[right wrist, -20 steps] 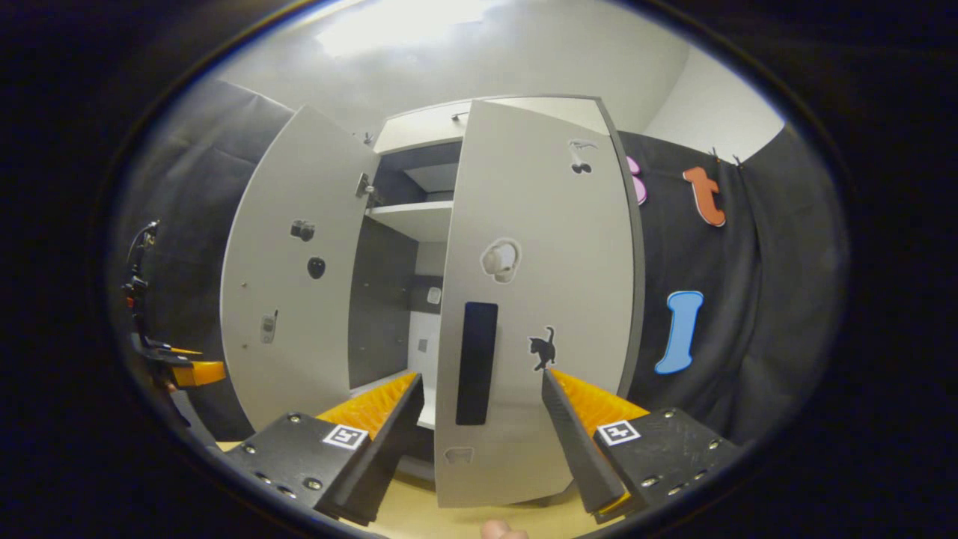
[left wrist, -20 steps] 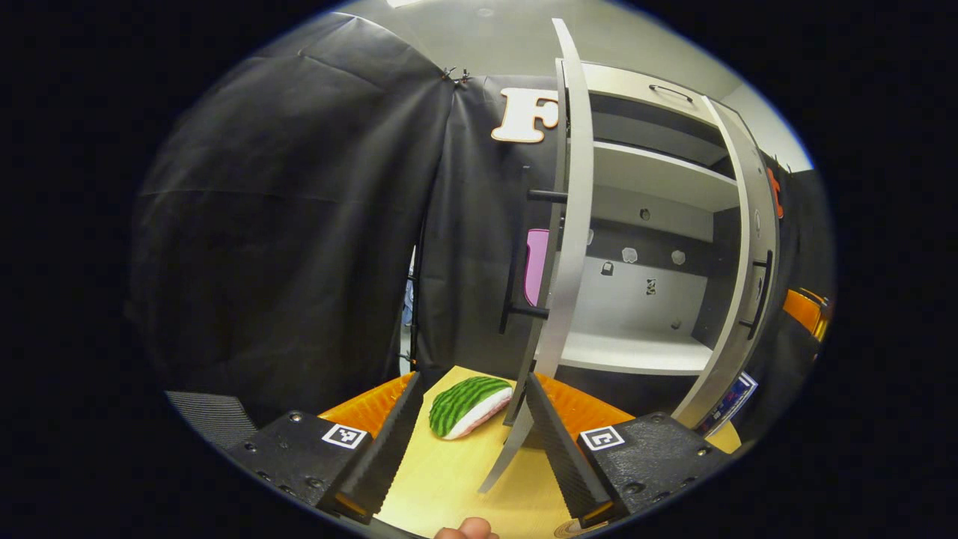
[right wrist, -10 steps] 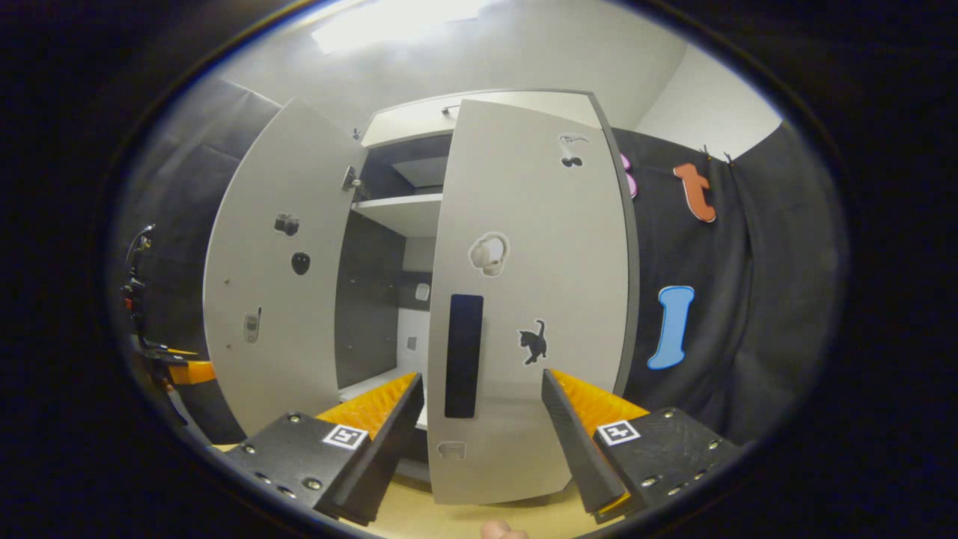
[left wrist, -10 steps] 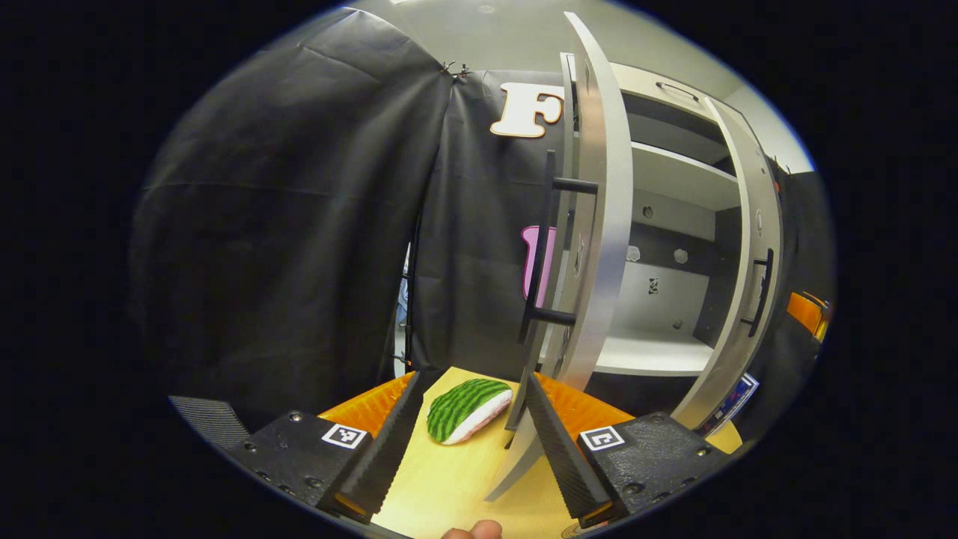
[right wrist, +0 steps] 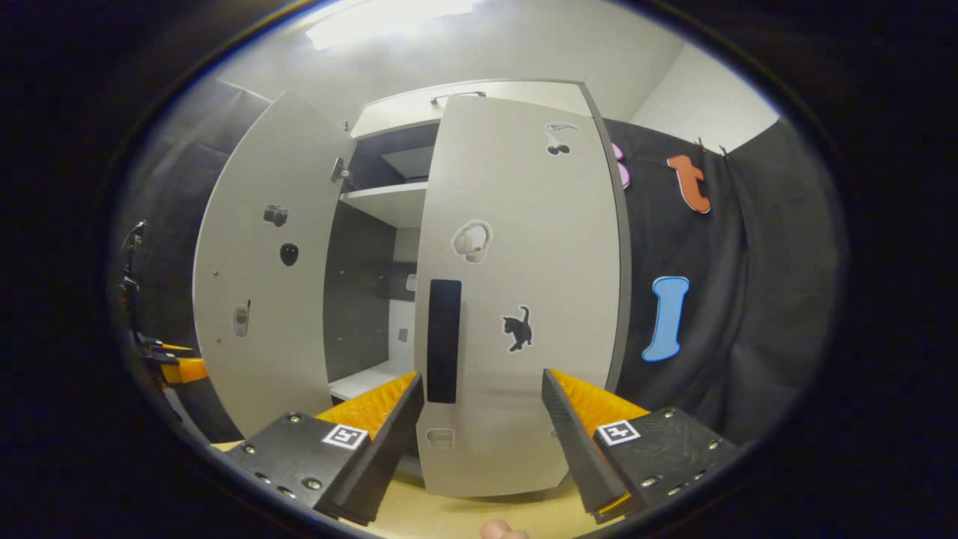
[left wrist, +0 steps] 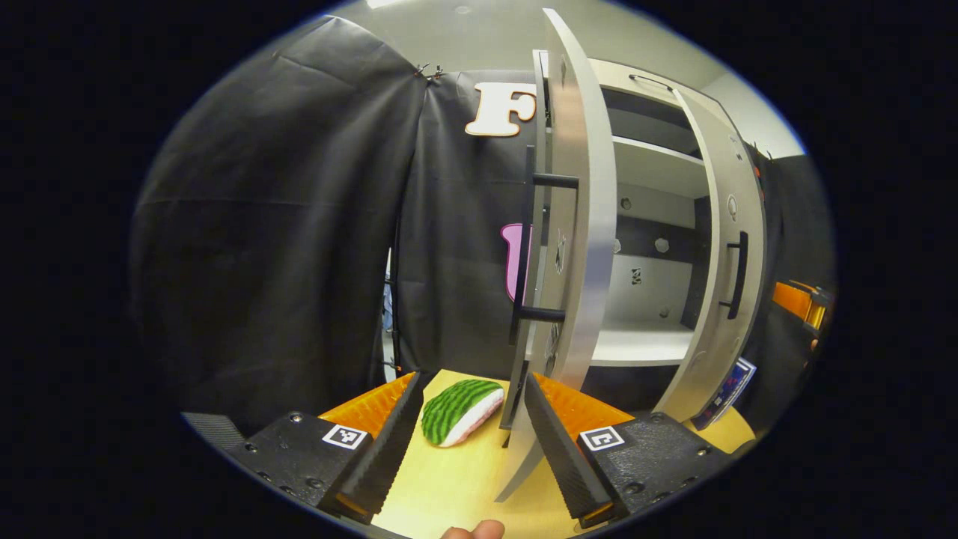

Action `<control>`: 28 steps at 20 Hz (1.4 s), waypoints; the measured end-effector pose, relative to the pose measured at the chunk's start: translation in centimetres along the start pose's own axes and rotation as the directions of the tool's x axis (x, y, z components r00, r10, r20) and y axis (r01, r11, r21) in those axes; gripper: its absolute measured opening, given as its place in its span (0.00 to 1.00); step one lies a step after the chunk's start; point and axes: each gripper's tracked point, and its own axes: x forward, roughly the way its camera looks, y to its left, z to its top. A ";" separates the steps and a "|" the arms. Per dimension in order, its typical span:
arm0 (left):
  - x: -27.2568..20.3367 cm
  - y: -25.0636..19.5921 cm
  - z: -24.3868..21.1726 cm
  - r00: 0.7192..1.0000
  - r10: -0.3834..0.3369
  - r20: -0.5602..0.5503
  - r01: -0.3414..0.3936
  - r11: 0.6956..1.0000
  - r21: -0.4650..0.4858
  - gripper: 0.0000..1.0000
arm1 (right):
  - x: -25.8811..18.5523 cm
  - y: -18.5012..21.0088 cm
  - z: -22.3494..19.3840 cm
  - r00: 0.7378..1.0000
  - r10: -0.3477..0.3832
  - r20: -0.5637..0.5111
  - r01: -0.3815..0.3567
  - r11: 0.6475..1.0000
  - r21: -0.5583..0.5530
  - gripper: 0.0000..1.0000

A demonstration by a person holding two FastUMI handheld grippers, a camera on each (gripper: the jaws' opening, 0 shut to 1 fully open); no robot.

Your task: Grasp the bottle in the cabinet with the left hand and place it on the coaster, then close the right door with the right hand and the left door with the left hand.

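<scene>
Grippers [left wrist: 468, 442] [right wrist: 483, 442] are pointing level at the cabinet [left wrist: 651, 195], fingers spread, empty; both upright doors [left wrist: 572, 224] [right wrist: 516, 299] are standing ajar.

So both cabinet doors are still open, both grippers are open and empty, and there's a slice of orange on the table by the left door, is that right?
Not quite: it is a watermelon slice, green-striped, as the left gripper view shows. The rest holds: the left door and right door are open, and the left gripper and right gripper are open and empty.
</scene>
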 end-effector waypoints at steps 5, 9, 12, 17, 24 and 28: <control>-0.1 -3.0 -0.6 0.998 -0.070 -0.006 0.070 0.997 -0.024 0.88 | -0.2 -0.5 -0.2 1.000 0.007 -0.009 -0.007 1.000 -0.012 0.95; 0.2 -5.9 -1.2 0.990 -0.139 -0.010 0.139 0.990 -0.032 0.88 | -0.6 -1.4 -0.5 1.000 -0.008 -0.019 0.007 1.000 -0.028 0.96; 0.7 -8.2 -1.6 0.980 -0.197 -0.017 0.196 0.980 -0.028 0.88 | -0.9 -2.0 -0.5 1.000 -0.019 -0.023 0.019 0.999 -0.031 0.96; 1.4 -11.5 -2.2 0.963 -0.269 -0.022 0.269 0.963 -0.021 0.89 | -1.5 -3.2 -0.5 0.998 -0.051 -0.024 0.050 0.998 -0.037 0.96; 1.7 -15.3 -3.0 0.932 -0.359 -0.046 0.357 0.933 -0.038 0.88 | -2.3 -5.0 -0.9 0.994 -0.101 -0.032 0.099 0.994 -0.041 0.96; 1.7 -16.5 -3.2 0.922 -0.384 -0.055 0.383 0.923 -0.026 0.89 | -2.3 -5.4 -1.1 0.993 -0.113 -0.033 0.112 0.993 -0.037 0.96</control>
